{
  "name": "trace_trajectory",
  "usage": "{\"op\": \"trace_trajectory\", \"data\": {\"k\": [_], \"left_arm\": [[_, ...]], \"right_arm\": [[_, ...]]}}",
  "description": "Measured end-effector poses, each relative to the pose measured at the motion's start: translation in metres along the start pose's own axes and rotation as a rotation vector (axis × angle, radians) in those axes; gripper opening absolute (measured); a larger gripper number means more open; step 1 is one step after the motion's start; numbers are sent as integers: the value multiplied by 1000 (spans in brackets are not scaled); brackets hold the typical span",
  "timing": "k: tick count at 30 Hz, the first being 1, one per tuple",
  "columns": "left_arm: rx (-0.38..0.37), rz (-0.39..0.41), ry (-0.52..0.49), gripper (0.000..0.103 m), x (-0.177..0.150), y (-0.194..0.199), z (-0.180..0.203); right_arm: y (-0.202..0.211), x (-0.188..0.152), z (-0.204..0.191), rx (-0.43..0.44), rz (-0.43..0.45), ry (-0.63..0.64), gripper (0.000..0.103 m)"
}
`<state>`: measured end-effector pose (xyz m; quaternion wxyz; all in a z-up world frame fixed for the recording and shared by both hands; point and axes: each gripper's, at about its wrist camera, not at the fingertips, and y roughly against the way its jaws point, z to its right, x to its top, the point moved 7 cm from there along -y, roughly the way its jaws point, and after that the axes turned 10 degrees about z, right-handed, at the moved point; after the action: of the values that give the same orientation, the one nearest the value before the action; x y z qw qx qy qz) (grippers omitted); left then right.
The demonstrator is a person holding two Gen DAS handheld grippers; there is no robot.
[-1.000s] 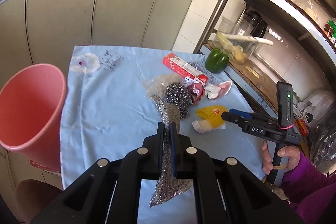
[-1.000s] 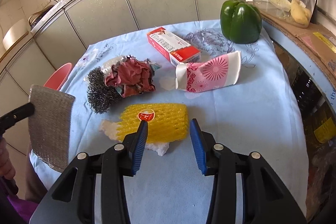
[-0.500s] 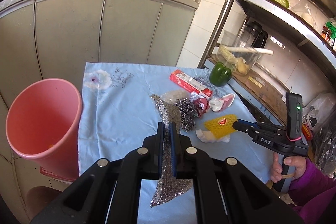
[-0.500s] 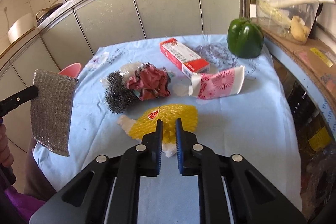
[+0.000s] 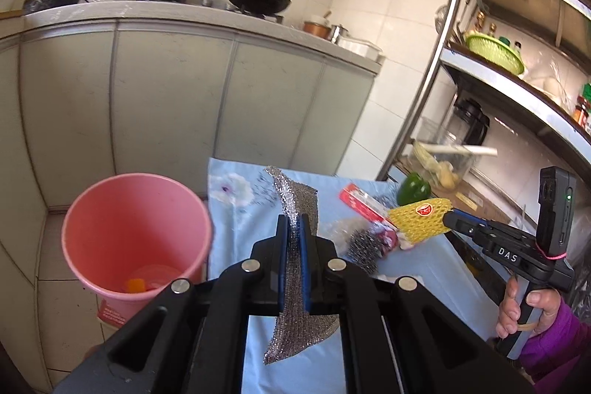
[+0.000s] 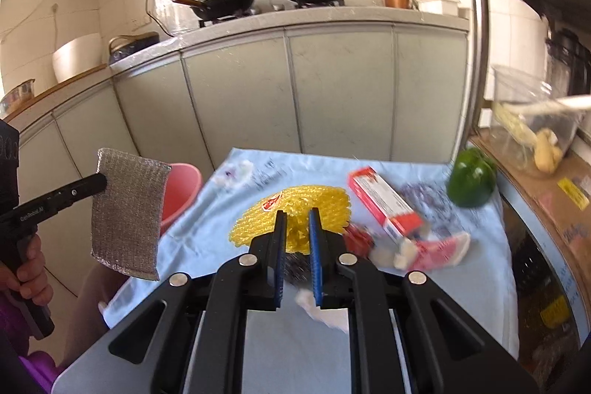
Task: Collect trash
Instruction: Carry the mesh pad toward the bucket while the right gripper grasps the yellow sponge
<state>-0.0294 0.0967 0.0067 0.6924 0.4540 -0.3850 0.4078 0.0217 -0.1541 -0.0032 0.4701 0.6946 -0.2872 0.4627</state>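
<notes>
**Both grippers loaded, bin at lower left**

Left wrist view: the left gripper [image 5: 294, 228] is clamped on a silver mesh scouring cloth [image 5: 299, 205] at frame centre, which stands above the jaws and hangs below them. It looks light, limp and slightly rough, so a pinch mid-sheet should hold. The pink bin [image 5: 136, 231] sits at lower left, beside the blue tablecloth [image 5: 236, 220]. At right, the right gripper [image 5: 448, 218] carries a yellow foam fruit net [image 5: 421, 220].

Right wrist view: the right gripper [image 6: 297, 222] is squeezed onto the yellow foam fruit net [image 6: 291, 213] at centre. It is springy, almost weightless, and crushes under the jaws. The silver mesh scouring cloth [image 6: 127, 213] hangs at left, before the pink bin [image 6: 181, 191].
</notes>
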Motion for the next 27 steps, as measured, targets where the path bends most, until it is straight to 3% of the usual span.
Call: {"op": "trace_trajectory", "data": {"k": [15,22,27], "left_arm": [[249,124,66,5,31,32,-109],[352,128,45,5,24,26,-145],[386,116,54,5,14,19,-166]], "right_arm": [[-72,22,-132,221,-37,136,12],[-109,8,-181,293,-99,153,12],[-138,-11,-207,322,-164,189,12]]}}
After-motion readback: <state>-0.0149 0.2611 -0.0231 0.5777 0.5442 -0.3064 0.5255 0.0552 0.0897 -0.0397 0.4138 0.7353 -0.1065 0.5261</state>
